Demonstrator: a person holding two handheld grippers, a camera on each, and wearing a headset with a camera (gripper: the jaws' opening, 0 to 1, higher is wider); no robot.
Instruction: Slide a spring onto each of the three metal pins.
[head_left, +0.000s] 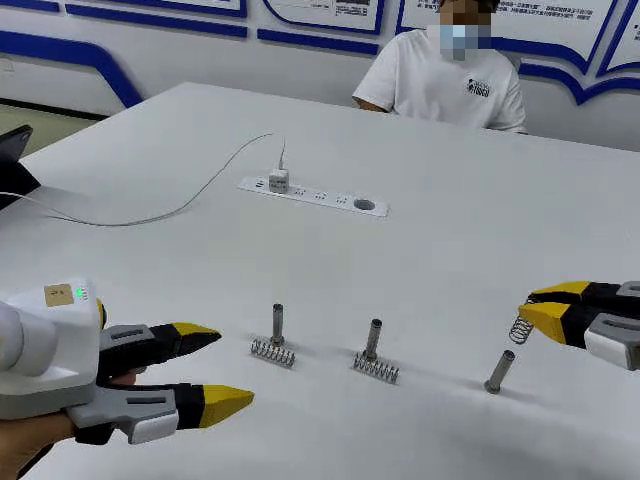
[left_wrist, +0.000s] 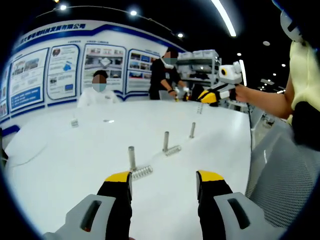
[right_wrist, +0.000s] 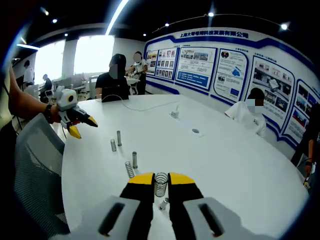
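Note:
Three metal pins stand upright on the white table: a left pin (head_left: 277, 324), a middle pin (head_left: 373, 339) and a right pin (head_left: 499, 371). One spring (head_left: 272, 352) lies at the left pin's foot, another spring (head_left: 376, 368) lies by the middle pin. My right gripper (head_left: 530, 309) is shut on a third spring (right_wrist: 160, 184), held upright above and to the right of the right pin (right_wrist: 163, 203). My left gripper (head_left: 226, 370) hovers open at the lower left, just left of the left pin (left_wrist: 132, 158), with nothing between its jaws.
A white power strip (head_left: 314, 195) with a plugged charger and trailing cable lies mid-table. A person in a white shirt (head_left: 445, 75) sits at the far side. A dark device (head_left: 12, 160) rests at the left edge. Other people stand in the background.

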